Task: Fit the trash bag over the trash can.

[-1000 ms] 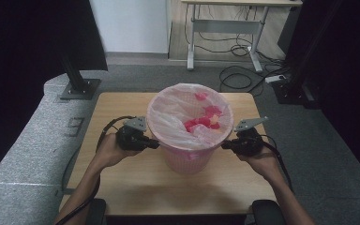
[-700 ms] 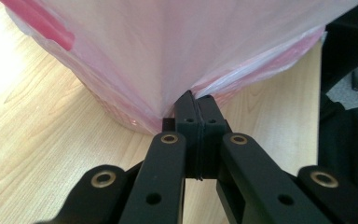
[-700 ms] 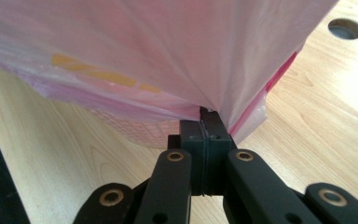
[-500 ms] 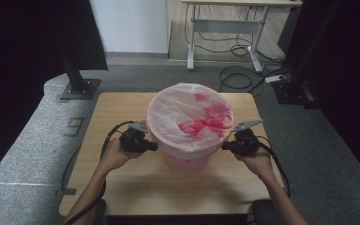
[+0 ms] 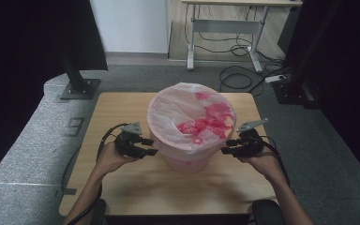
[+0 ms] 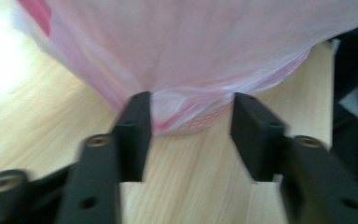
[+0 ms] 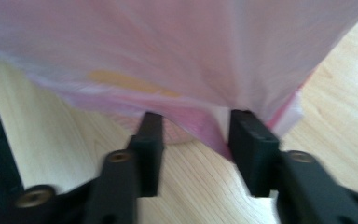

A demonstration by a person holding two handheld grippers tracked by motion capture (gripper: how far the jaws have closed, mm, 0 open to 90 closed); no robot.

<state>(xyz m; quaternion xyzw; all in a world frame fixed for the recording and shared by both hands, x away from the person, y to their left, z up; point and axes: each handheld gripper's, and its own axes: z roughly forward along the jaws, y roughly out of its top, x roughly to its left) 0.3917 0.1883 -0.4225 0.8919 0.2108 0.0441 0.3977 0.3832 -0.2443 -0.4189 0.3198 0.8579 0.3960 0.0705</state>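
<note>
my left gripper (image 5: 151, 146) and right gripper (image 5: 226, 146) sit at either side of the bin (image 5: 191, 126) in the middle of the table (image 5: 122, 110). both sets of jaws have just been opening and stand apart. the bag (image 6: 205, 56) hangs loose at their tips, seemingly brushing them; blur hides real contact.

black left gripper (image 5: 145, 146), grey plate, blk cable
</note>
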